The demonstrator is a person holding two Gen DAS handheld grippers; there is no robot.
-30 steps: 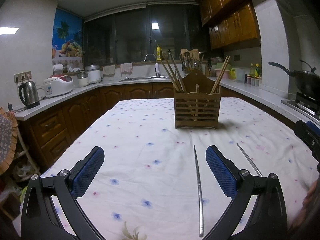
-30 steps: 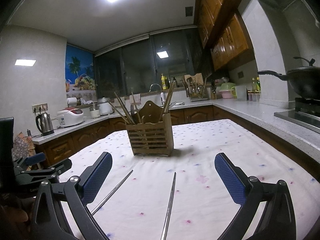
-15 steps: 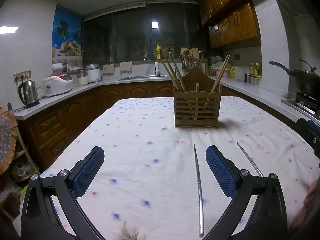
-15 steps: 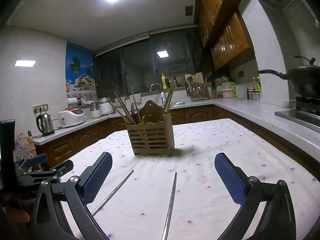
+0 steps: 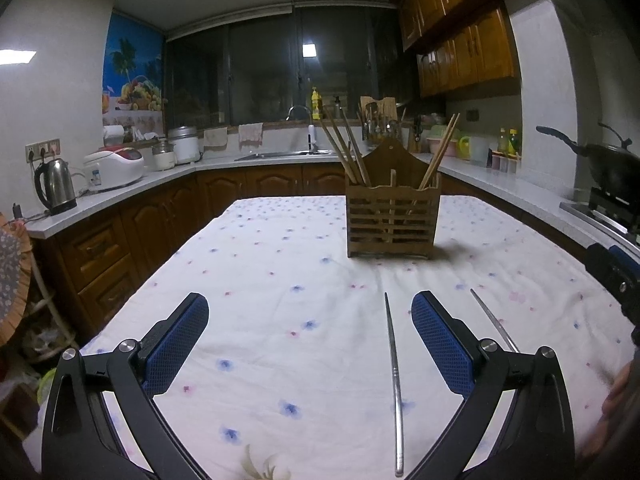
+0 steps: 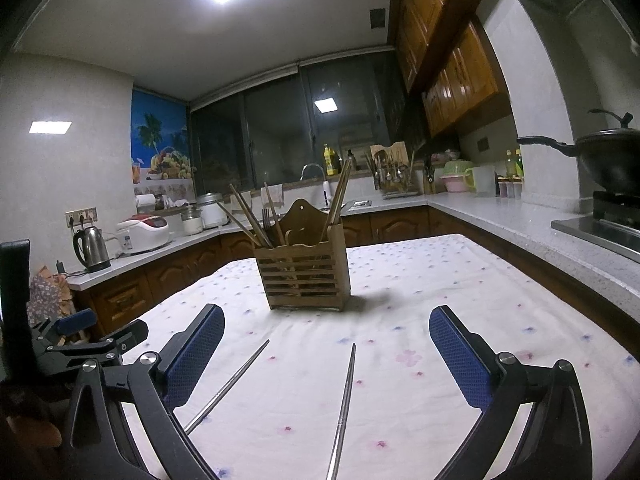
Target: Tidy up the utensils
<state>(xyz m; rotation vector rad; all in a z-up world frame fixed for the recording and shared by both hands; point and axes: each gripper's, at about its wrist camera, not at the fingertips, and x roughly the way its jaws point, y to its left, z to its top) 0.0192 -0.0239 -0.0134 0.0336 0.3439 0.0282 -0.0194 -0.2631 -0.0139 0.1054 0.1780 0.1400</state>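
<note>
A wooden slatted utensil holder [image 5: 392,222] stands upright on the flowered tablecloth, with several wooden chopsticks in it; it also shows in the right wrist view [image 6: 304,278]. Two metal chopsticks lie flat on the cloth in front of it. In the left wrist view one metal chopstick [image 5: 394,376] lies between my fingers and the other metal chopstick [image 5: 494,322] lies right of them. In the right wrist view both show, the left metal chopstick [image 6: 228,386] and the middle metal chopstick [image 6: 343,404]. My left gripper [image 5: 310,340] is open and empty. My right gripper [image 6: 326,354] is open and empty.
The table [image 5: 280,264] stands in a kitchen with counters around it. A kettle [image 5: 56,186] and rice cooker [image 5: 114,168] sit on the left counter. A wok [image 5: 612,160] sits on the stove at right. The right gripper shows at the left view's right edge [image 5: 616,284].
Almost nothing has changed. The right wrist view has shifted very slightly; both grippers stay open and the chopsticks lie where they were.
</note>
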